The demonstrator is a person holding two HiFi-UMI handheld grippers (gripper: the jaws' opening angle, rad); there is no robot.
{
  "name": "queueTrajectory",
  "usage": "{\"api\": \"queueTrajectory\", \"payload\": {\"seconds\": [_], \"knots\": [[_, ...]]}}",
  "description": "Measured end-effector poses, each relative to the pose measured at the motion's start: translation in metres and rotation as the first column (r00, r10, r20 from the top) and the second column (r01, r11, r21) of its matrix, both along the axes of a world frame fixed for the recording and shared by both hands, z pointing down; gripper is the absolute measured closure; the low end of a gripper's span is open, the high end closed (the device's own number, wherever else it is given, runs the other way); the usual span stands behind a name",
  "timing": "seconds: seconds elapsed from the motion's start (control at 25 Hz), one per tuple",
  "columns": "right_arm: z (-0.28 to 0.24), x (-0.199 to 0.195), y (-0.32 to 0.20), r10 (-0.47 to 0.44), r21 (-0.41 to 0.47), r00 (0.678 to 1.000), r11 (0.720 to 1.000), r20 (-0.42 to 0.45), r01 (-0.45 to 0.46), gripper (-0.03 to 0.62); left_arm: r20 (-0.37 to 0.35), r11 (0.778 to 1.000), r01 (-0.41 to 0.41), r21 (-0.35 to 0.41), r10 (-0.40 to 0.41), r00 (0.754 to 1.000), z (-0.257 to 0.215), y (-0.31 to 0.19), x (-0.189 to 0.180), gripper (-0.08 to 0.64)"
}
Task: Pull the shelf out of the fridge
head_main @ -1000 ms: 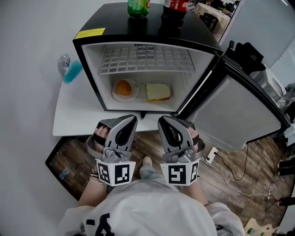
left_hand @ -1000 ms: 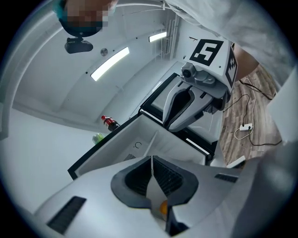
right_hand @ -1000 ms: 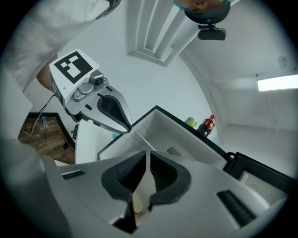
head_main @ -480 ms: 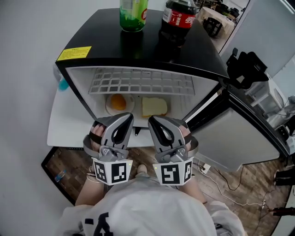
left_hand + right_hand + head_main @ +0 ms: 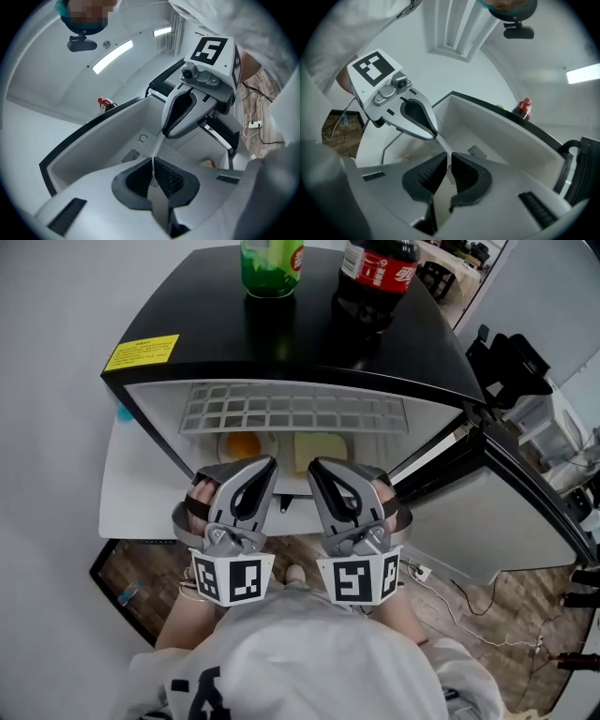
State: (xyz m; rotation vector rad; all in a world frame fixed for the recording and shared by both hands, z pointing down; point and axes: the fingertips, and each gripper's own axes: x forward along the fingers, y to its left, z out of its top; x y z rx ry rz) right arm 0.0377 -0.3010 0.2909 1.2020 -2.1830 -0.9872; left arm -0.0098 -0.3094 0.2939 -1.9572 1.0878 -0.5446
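Note:
The black mini fridge (image 5: pixel 309 343) stands open, with its door (image 5: pixel 506 512) swung out to the right. Its white wire shelf (image 5: pixel 291 412) sits high inside. My left gripper (image 5: pixel 266 463) and right gripper (image 5: pixel 316 466) are side by side at the front of the opening, below the shelf's front edge as seen from the head. Both are shut with nothing between the pads. The left gripper view shows its own shut jaws (image 5: pixel 152 161) and the right gripper ahead. The right gripper view shows its shut jaws (image 5: pixel 449 168) facing the white interior (image 5: pixel 487 136).
A green bottle (image 5: pixel 271 263) and a cola bottle (image 5: pixel 378 273) stand on the fridge top. A plate with something orange (image 5: pixel 242 443) and a bread slice (image 5: pixel 319 446) lie on the fridge floor, partly behind the grippers. The fridge rests on a white table (image 5: pixel 131 502). Cables lie on the wooden floor (image 5: pixel 478 615).
Both grippers have moved forward to the fridge opening and now cover part of the plate and bread. The head view has closed in. The jaws stayed shut.

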Motion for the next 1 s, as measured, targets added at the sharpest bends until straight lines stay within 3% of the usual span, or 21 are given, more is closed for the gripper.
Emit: {"api": "queueTrajectory", "payload": {"seconds": [0.2, 0.36, 0.44, 0.48, 0.64, 1.0], "knots": [[0.003, -0.004, -0.009, 0.032, -0.021, 0.999, 0.999, 0.015, -0.031, 0.543, -0.023, 1.0, -0.017, 0.009, 0.017, 1.0, -0.006, -0.006, -0.009, 0.541], [-0.004, -0.004, -0.012, 0.036, -0.014, 0.998, 0.999, 0.042, -0.035, 0.533, 0.007, 1.0, -0.009, 0.001, 0.009, 1.0, -0.002, -0.012, -0.013, 0.54], [-0.007, -0.006, -0.014, 0.025, -0.018, 0.999, 1.0, 0.04, -0.024, 0.398, 0.007, 1.0, -0.003, -0.011, 0.003, 1.0, -0.001, -0.016, -0.014, 0.54], [-0.008, -0.006, -0.015, 0.023, -0.019, 0.999, 1.0, 0.027, -0.023, 0.361, 0.001, 1.0, -0.002, -0.016, 0.002, 1.0, -0.001, -0.017, -0.014, 0.537], [-0.005, -0.008, -0.022, 0.025, -0.009, 0.999, 1.0, -0.046, -0.026, 0.341, -0.013, 1.0, -0.004, -0.031, 0.003, 1.0, -0.001, -0.023, -0.012, 0.453], [-0.001, -0.015, -0.04, 0.047, 0.021, 0.988, 0.999, -0.149, -0.045, 0.328, 0.047, 0.997, 0.028, -0.078, -0.024, 0.999, 0.008, -0.043, -0.012, 0.403]]}}
